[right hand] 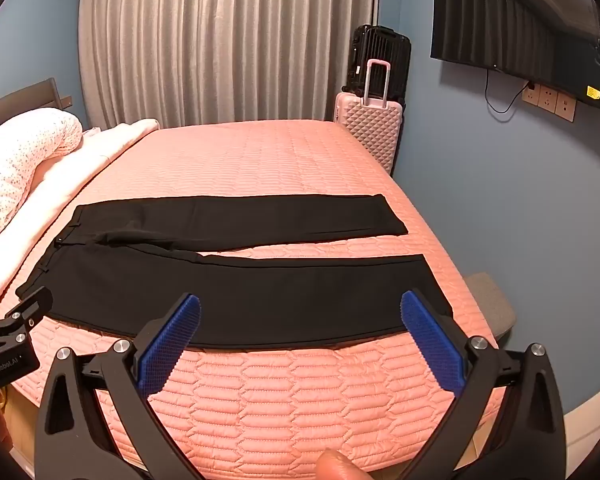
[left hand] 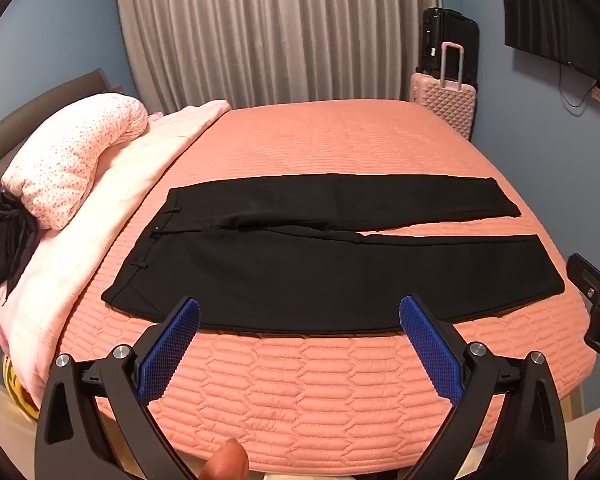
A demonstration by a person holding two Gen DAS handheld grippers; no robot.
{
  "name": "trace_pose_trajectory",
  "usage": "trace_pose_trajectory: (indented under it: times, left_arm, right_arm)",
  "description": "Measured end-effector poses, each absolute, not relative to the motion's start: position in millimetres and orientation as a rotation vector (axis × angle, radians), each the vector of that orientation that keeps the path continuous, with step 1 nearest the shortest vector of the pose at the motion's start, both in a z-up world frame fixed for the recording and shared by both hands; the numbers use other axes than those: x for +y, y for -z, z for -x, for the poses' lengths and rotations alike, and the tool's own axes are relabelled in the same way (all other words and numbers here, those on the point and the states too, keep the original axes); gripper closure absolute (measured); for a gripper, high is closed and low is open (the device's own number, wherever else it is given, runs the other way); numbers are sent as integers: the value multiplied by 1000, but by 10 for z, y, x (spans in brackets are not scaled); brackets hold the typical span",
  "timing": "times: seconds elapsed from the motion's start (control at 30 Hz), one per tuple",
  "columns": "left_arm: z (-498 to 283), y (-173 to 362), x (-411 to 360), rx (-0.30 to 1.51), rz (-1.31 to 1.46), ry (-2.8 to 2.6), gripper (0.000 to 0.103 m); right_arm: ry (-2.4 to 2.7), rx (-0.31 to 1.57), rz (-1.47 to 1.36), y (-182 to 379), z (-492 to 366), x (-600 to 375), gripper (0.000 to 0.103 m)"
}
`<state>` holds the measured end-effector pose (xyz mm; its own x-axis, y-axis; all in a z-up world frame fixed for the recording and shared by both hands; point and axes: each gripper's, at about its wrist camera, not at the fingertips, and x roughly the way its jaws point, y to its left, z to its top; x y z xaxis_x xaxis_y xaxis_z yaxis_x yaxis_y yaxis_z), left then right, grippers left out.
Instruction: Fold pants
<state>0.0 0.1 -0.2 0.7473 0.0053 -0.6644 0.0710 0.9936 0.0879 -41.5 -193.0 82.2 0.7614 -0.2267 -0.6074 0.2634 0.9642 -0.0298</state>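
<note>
Black pants (left hand: pixel 300 264) lie flat across a pink quilted bed (left hand: pixel 320 392), waistband to the left, both legs stretched to the right with a narrow gap between them. The same pants (right hand: pixel 240 292) fill the middle of the right wrist view. My left gripper (left hand: pixel 299 310) hovers over the near edge of the near leg, toward the waist side, open, nothing between its blue pads. My right gripper (right hand: pixel 300 306) hovers over the near leg closer to the hem, also open and holding nothing. Each gripper shows at the edge of the other's view.
A floral pillow (left hand: pixel 72 160) and a pale pink folded blanket (left hand: pixel 100 232) lie at the bed's left, with a black cloth (left hand: pixel 4 232) beside them. A pink suitcase (right hand: pixel 370 128) and a black one (right hand: pixel 380 60) stand behind the bed. A TV (right hand: pixel 512 28) hangs on the right wall.
</note>
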Motion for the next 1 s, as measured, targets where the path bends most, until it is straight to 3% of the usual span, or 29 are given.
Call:
trace_pose_trajectory:
  times: [1.0]
  left_arm:
    - [-13, 41, 36, 739, -89, 33, 5]
  right_arm:
    - [262, 658, -49, -824, 377, -1911, 5]
